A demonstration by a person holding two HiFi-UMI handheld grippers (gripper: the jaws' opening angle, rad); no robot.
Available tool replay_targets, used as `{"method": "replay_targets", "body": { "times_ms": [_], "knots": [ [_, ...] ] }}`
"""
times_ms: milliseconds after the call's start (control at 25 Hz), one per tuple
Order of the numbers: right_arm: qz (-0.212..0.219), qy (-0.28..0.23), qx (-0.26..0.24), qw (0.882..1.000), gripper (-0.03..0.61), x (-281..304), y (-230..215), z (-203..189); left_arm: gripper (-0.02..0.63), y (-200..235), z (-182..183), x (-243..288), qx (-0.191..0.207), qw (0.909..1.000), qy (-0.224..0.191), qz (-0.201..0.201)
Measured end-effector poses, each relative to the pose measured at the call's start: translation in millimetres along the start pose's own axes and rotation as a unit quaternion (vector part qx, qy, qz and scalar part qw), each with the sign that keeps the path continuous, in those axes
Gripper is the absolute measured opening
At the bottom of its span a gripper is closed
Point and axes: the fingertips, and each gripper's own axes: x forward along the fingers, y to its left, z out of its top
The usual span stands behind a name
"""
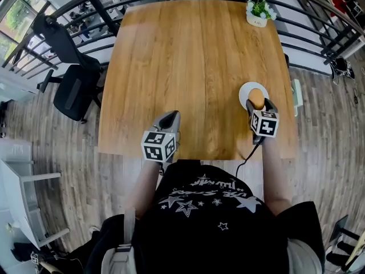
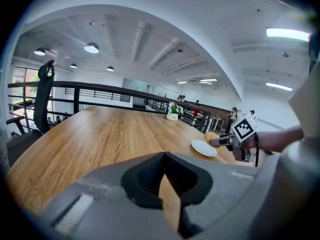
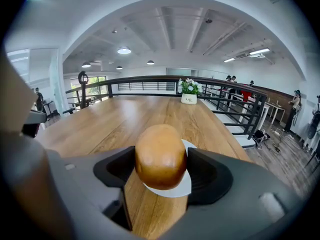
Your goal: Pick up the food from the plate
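Note:
A golden-brown bread roll (image 3: 160, 156) sits between the jaws of my right gripper (image 3: 161, 159), which is shut on it, both pads against its sides. The small white plate (image 3: 179, 186) lies just under and behind the roll, on the wooden table (image 1: 188, 56) near its right front corner. In the head view the roll (image 1: 256, 99) and my right gripper (image 1: 258, 105) are over the near rim of the plate (image 1: 246, 90). My left gripper (image 1: 173, 117) hovers at the table's front edge, left of the plate, shut with nothing in it. From the left gripper view (image 2: 164, 156) the roll (image 2: 212, 135) appears slightly above the plate (image 2: 202, 148).
A small potted plant (image 1: 259, 10) stands at the table's far right corner. A black railing (image 1: 85, 1) runs behind the table and down its right side. A black office chair (image 1: 71, 87) stands off the left edge.

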Motion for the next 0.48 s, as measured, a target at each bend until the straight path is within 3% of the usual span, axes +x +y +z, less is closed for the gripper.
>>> {"method": "replay_targets", "body": {
  "times_ms": [480],
  "knots": [
    [0.04, -0.04, 0.001, 0.998, 0.33, -58, 27, -12, 0.002, -33, -30, -42, -0.003, 0.9999, -0.015, 0.003]
  ]
}}
